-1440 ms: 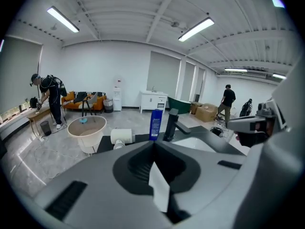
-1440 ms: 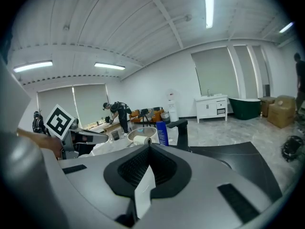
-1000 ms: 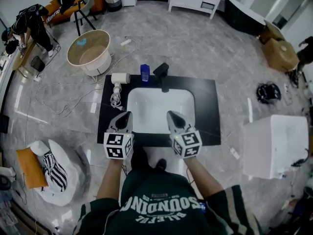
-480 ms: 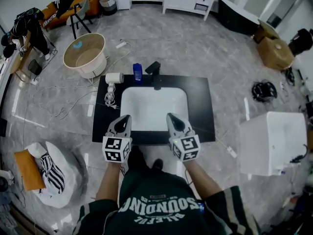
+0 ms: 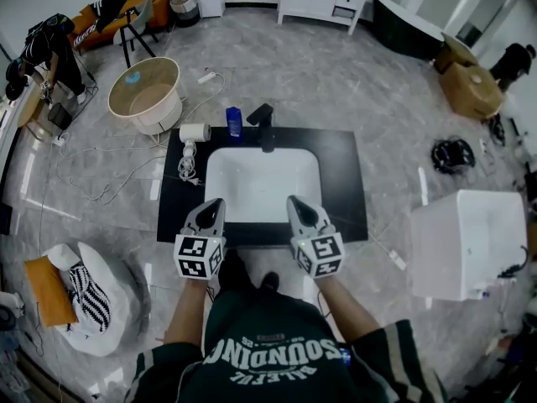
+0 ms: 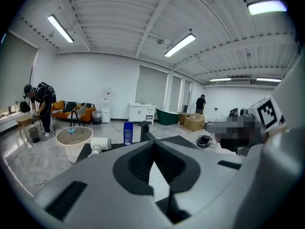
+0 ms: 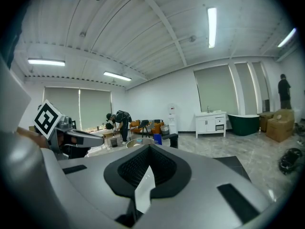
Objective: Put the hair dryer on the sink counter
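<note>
We stand on the grey stone floor (image 5: 336, 65) before the black sink counter (image 5: 344, 183), its white basin (image 5: 262, 183) set in the middle. We hold the left gripper (image 5: 215, 202) and the right gripper (image 5: 295, 201) side by side above the counter's front edge, one near each front corner of the basin. In each gripper's own view the jaws are pressed together with nothing between them, so both are closed and empty. The hair dryer (image 5: 195, 133) lies on the counter's left rear corner, well apart from both grippers, its cord (image 5: 186, 168) bunched on the counter just in front of it. A blue bottle (image 5: 234, 122) stands just to the dryer's right, beside the black faucet (image 5: 265, 122) at the basin's back rim. As we judge it, the job looks done: the dryer rests on the counter and neither gripper has hold of anything. We see no step left, unless the dryer is meant for another spot on the counter
</note>
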### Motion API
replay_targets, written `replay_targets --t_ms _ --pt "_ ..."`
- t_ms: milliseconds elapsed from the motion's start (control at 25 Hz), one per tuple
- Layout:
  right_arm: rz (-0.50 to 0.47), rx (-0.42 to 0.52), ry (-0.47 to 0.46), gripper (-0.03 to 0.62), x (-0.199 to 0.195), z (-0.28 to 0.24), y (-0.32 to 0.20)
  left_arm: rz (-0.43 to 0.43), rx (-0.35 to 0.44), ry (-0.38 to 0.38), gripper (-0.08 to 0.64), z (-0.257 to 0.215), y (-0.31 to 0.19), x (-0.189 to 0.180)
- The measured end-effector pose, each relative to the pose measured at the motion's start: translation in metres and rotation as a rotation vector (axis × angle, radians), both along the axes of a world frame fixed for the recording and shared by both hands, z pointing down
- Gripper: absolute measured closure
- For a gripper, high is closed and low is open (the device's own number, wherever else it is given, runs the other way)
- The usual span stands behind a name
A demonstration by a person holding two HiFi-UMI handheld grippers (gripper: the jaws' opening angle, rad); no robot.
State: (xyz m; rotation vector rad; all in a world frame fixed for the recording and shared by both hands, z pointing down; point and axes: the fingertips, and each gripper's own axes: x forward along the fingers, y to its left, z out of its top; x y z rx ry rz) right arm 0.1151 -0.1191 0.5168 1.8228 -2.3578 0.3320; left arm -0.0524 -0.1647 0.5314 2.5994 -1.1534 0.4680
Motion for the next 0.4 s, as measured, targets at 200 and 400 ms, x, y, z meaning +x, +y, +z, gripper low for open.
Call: replay_targets --t_ms 200,400 --pt "0.000 -0.011 0.000 0.592 0.0001 0.0031 0.0020 0.001 -0.008 -0.003 0.558 0.0029 0.0008 -0.0015" --pt "0.003 -0.005 -0.009 0.592 -0.0010 0.0087 -0.0044 0.002 -0.018 -0.008 0.558 0.0089 -0.0040 -0.0024"
